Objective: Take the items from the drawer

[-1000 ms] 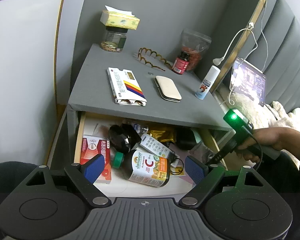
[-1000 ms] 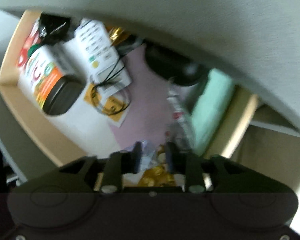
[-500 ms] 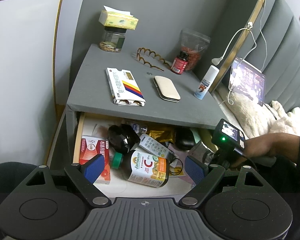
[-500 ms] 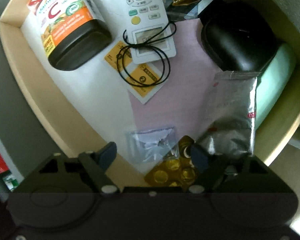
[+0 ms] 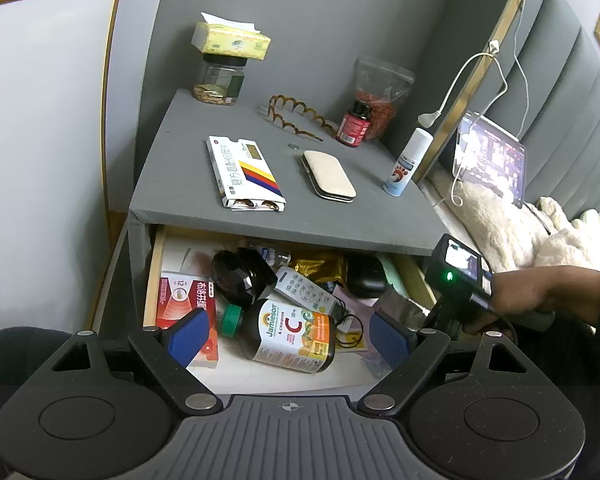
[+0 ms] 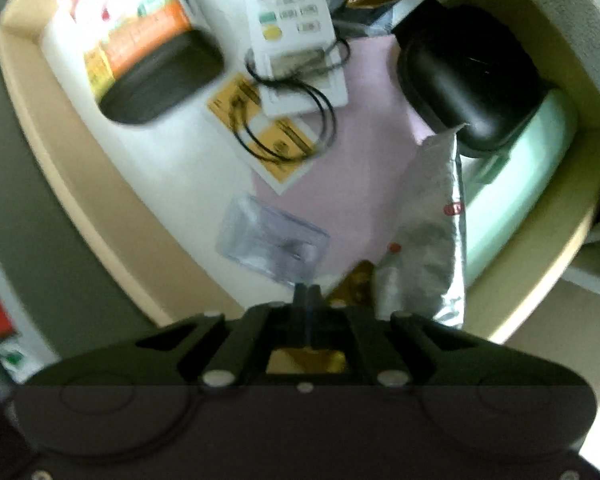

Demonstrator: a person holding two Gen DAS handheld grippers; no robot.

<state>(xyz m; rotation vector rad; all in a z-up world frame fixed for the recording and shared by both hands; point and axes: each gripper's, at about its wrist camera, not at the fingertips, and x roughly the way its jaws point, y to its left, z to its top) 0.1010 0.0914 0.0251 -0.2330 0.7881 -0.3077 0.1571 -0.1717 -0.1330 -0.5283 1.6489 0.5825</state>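
Pinching its fingers together at the near right corner of the drawer (image 5: 152,280), your right hand-held gripper (image 6: 307,294) has its tips meeting just at the edge of the clear plastic packet (image 6: 272,240); motion blur keeps me from telling whether it truly grips that packet or only touches it. A gold foil blister (image 6: 352,280) and a silver pouch (image 6: 428,232) lie right beside the tips, so a thin, flat pick here needs that low, steep angle. Your left hand-held gripper (image 5: 288,332) hangs wide apart and empty over the drawer's front, framing the vitamin C bottle (image 5: 290,336) lying on its side. The remote (image 5: 306,292), black case (image 6: 468,76) and red box (image 5: 186,300) lie inside. On the table (image 5: 172,168) above sit a medicine box (image 5: 244,172) and a beige case (image 5: 328,176).
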